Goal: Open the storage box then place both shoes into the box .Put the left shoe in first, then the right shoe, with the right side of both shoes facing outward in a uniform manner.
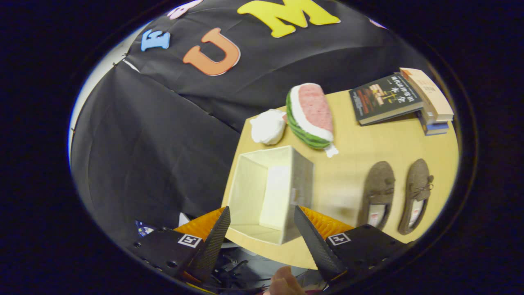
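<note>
Fingertip of a person (284, 280): pokes up nearest the lens, at 6 o'clock below the gap between the two fingers
Gripper (262, 225): fingers spread wide and released, grasping nothing; it hovers above the near end of the box
Storage box (303, 180): pale fabric, lid off, top open and hollow inside, standing on the near left corner of the table, its near end showing between the fingers
Table (352, 143): light wood, stretching from the box toward 2 o'clock
Shoes: two brown slippers side by side at 3 o'clock of the box, well apart from it, toes pointing away; one shoe (377, 192) lies nearer the box, the other shoe (416, 194) just beside it farther out
Watermelon slice toy (313, 114): at 12 o'clock beyond the box, near a white bundle (268, 126) just to its left
Books (403, 98): small stack at the far right corner of the table, at 1 o'clock beyond the shoes
</note>
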Demonstrator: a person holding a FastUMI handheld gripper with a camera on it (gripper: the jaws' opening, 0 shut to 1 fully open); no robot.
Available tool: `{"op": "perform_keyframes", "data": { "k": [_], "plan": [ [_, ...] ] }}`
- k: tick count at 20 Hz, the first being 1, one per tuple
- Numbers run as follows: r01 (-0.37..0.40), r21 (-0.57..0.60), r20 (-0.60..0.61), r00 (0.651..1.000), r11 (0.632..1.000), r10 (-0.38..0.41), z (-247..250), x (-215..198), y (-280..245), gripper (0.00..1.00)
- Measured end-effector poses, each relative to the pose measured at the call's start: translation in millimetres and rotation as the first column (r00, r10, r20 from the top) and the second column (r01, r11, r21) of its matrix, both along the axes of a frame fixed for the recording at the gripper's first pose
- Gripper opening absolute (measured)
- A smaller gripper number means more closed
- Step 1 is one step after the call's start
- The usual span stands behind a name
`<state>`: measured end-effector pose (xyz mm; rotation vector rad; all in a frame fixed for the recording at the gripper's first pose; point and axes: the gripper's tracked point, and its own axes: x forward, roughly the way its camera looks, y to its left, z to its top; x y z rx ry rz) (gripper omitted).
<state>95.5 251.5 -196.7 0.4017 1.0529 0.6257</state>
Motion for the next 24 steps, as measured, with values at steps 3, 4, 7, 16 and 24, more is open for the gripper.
{"op": "perform_keyframes", "data": {
  "k": [3,4,7,16,24],
  "plan": [
    [0.037,-0.103,0.008,0.999,0.994,-0.036,-32.5,12.8,-53.6,0.96],
    [0.049,-0.145,0.014,0.999,0.988,-0.047,-43.3,14.9,-73.4,0.96],
    [0.058,-0.277,-0.005,0.998,0.959,-0.062,-88.6,18.5,-114.0,0.96],
    [0.098,-0.418,-0.25,0.943,0.903,-0.218,-184.1,5.4,-162.3,0.94],
    [0.127,-0.507,-0.231,0.933,0.853,-0.277,-218.1,32.2,-187.0,0.82]
  ]
}}
